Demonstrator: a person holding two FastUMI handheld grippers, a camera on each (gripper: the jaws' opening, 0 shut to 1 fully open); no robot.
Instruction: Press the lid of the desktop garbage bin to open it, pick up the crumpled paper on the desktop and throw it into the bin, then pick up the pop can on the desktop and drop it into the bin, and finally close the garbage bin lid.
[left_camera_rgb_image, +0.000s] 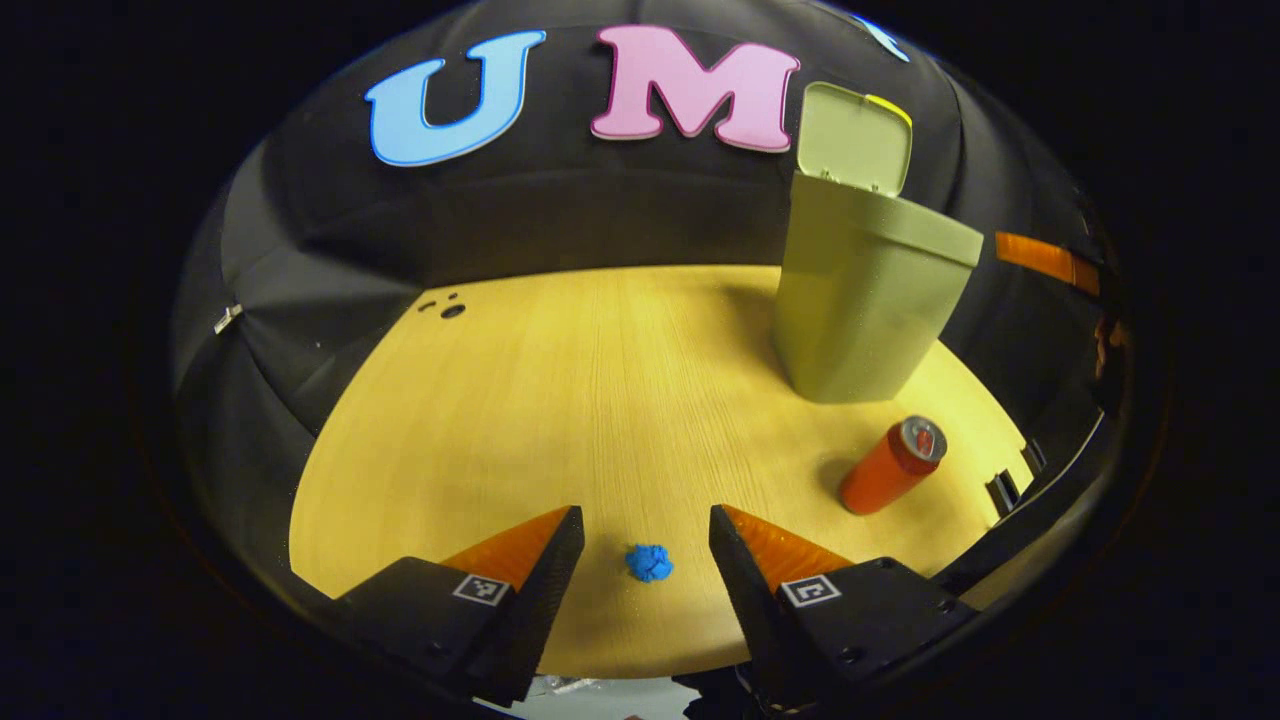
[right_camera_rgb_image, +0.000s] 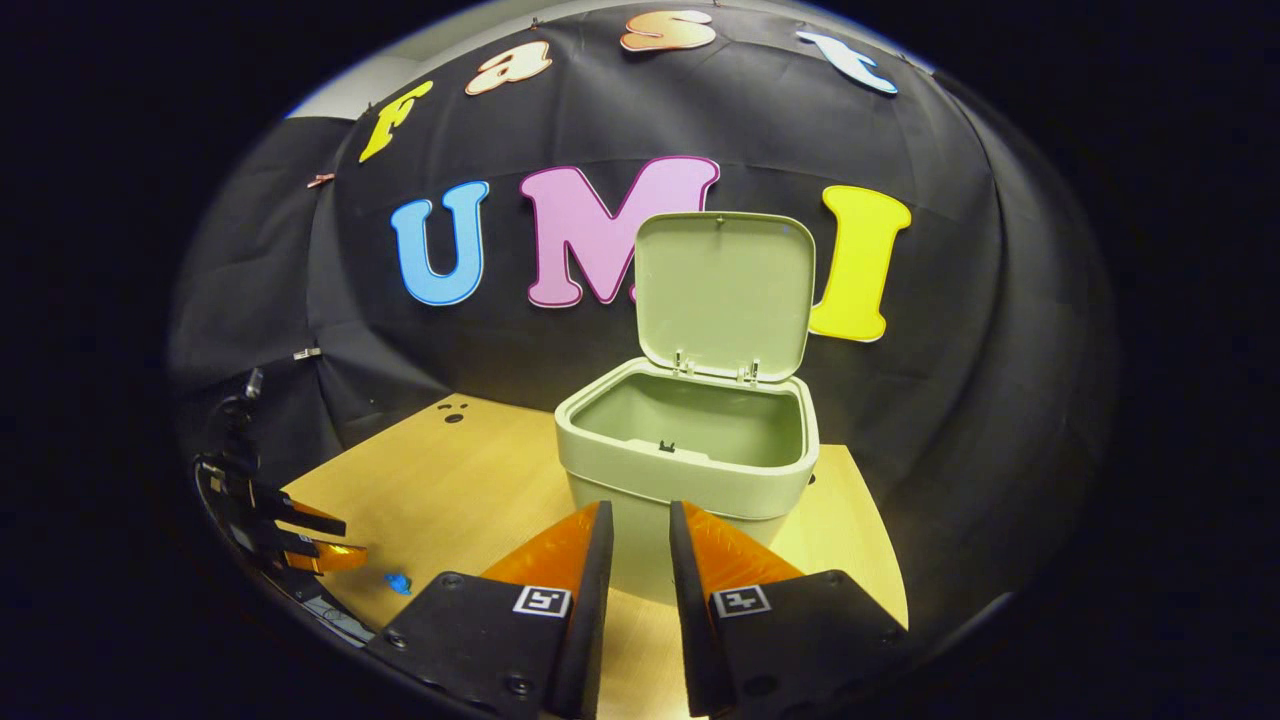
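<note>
The lid (right_camera_rgb_image: 722, 292) stands up, so the paper (left_camera_rgb_image: 650, 562) comes next. The left gripper (left_camera_rgb_image: 646, 535) hangs wide open and empty over it and must drop to close; the right gripper (right_camera_rgb_image: 640, 530), narrowly parted, holds nothing.

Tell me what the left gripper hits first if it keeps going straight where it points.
Probably the crumpled blue paper: it lies on the wooden table between the left gripper's open fingers, just ahead. Depth is hard to judge here.

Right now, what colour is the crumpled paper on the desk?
Bright blue. The crumpled paper shows best in the left gripper view.
</note>
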